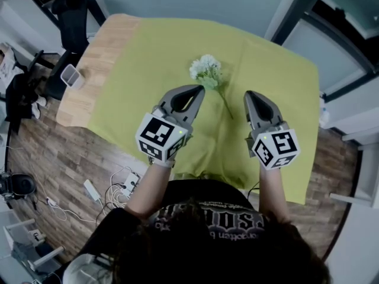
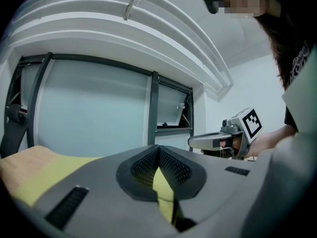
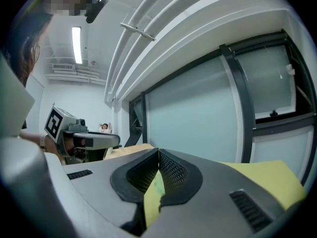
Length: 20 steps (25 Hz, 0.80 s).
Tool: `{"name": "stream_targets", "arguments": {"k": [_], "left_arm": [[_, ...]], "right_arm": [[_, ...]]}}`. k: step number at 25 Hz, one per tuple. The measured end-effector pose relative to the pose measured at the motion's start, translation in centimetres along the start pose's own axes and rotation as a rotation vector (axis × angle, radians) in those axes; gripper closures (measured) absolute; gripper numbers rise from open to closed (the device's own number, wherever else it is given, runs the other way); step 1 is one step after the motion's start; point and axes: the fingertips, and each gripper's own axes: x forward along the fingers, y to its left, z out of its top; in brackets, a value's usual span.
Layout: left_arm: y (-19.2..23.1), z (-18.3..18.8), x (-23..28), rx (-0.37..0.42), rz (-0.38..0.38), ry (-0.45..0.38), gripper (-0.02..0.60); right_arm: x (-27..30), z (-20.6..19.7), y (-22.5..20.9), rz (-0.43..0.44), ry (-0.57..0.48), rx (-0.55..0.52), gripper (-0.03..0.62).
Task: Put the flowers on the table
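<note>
A bunch of white flowers (image 1: 205,68) with a thin green stem lies on the yellow-green cloth (image 1: 148,70) that covers the table, near its far middle. My left gripper (image 1: 198,92) hovers just this side of the blossoms, shut with nothing between its jaws. My right gripper (image 1: 251,96) is to the right of the stem's end, also shut and empty. In the left gripper view the jaws (image 2: 158,148) meet at the tips, and the right gripper (image 2: 224,140) shows beyond. In the right gripper view the shut jaws (image 3: 158,153) point over the cloth, with the left gripper (image 3: 84,140) at the left.
The bare wooden table end (image 1: 100,52) at the left carries a small white container (image 1: 71,76). Cables and a power strip (image 1: 115,189) lie on the floor at the table's near-left edge. Dark equipment (image 1: 23,96) stands farther left. Window frames (image 2: 153,108) rise beyond the table.
</note>
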Motion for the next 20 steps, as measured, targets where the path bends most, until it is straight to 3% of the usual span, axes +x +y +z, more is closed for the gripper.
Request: {"name": "stream_targets", "arguments": {"k": [20], "left_arm": [[-3.3, 0.5, -1.8, 0.021, 0.030, -0.019, 0.583]], "right_arm": [[-3.6, 0.6, 1.6, 0.020, -0.014, -0.042, 0.563]]}}
